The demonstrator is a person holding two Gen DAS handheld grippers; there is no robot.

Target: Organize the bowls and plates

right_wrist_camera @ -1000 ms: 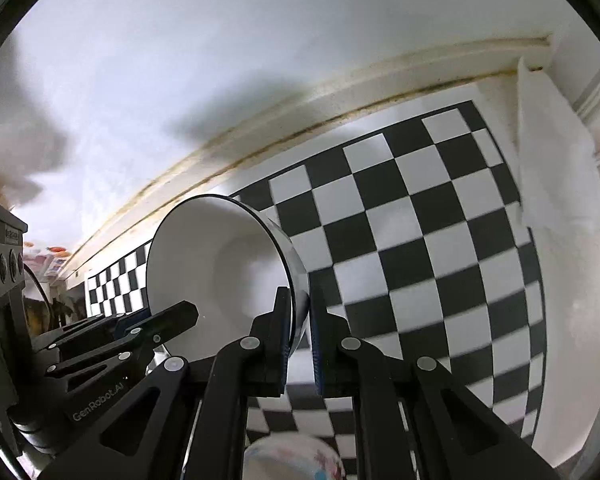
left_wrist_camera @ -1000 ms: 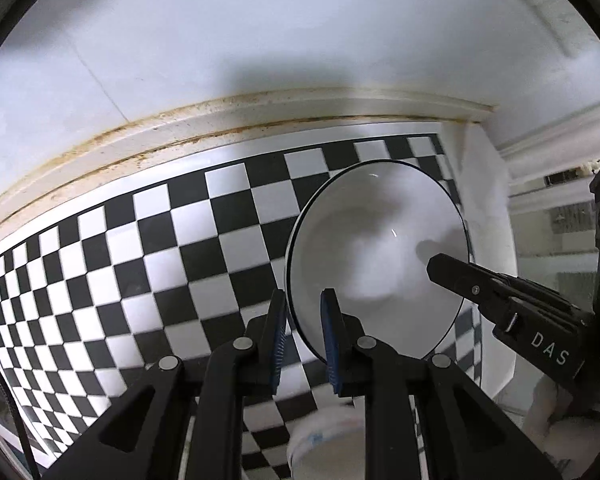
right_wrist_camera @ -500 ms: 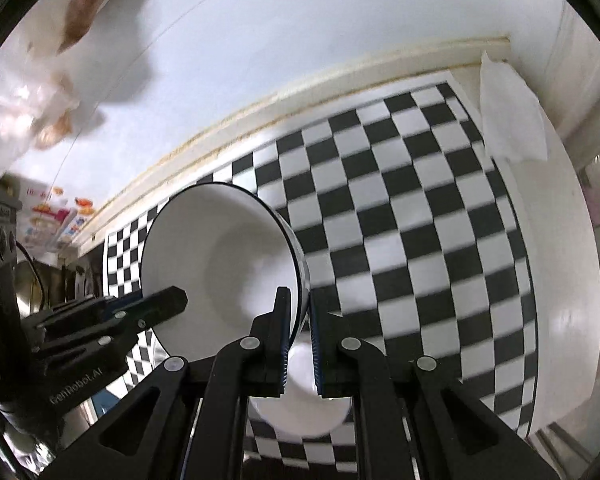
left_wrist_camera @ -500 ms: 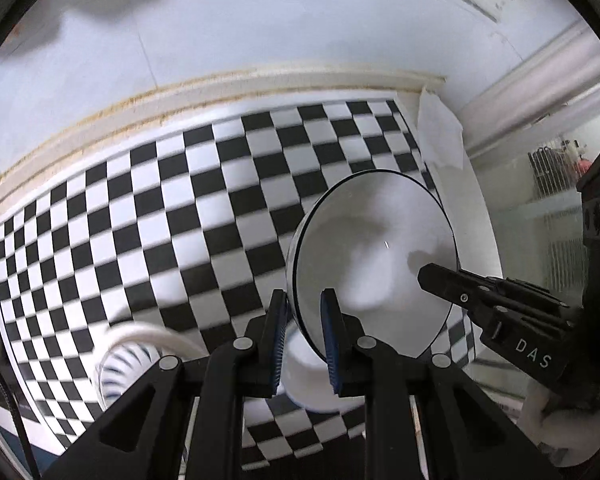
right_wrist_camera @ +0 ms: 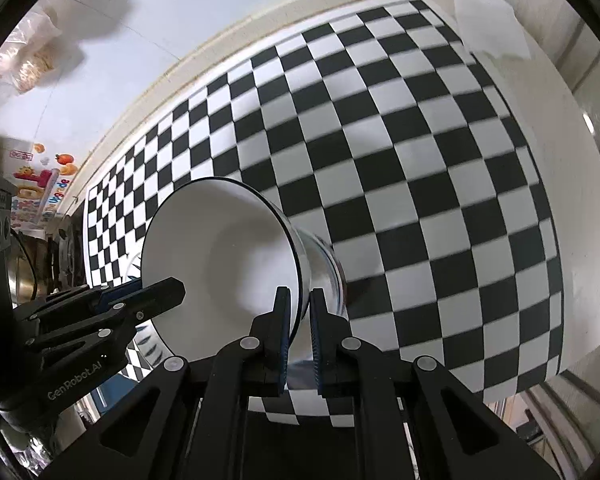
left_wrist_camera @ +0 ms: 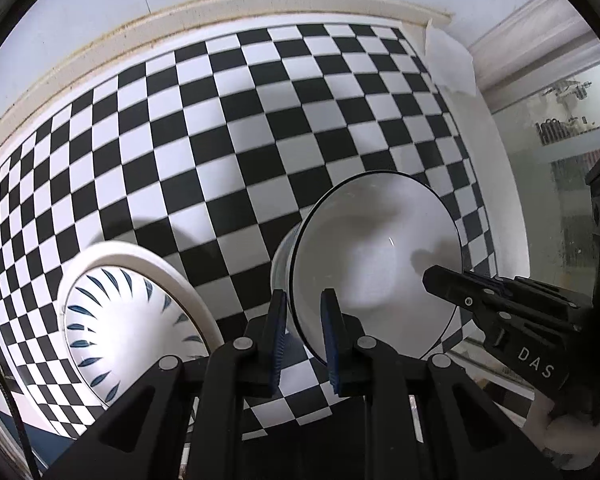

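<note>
Two grippers were clamped on one white bowl (left_wrist_camera: 376,256), and it was held tilted above the checkered tablecloth (left_wrist_camera: 228,128). The left gripper (left_wrist_camera: 303,334) was closed narrow on the bowl's near rim, one ribbed blue pad inside the wall and one outside. The right gripper (right_wrist_camera: 299,330) was pinched the same way on the opposite rim, its black fingers seen reaching in from the right in the left wrist view. The bowl was smooth, glossy ceramic, deep and round, edged with a thin dark line, its plain interior turned toward both cameras. A second dish, a shallow white plate (left_wrist_camera: 132,316) painted with blue leaf-like strokes radiating from its centre, was set on the cloth to the bowl's left, well apart from it. A crumpled white paper sheet (left_wrist_camera: 450,60) was laid at the cloth's far right corner.
</note>
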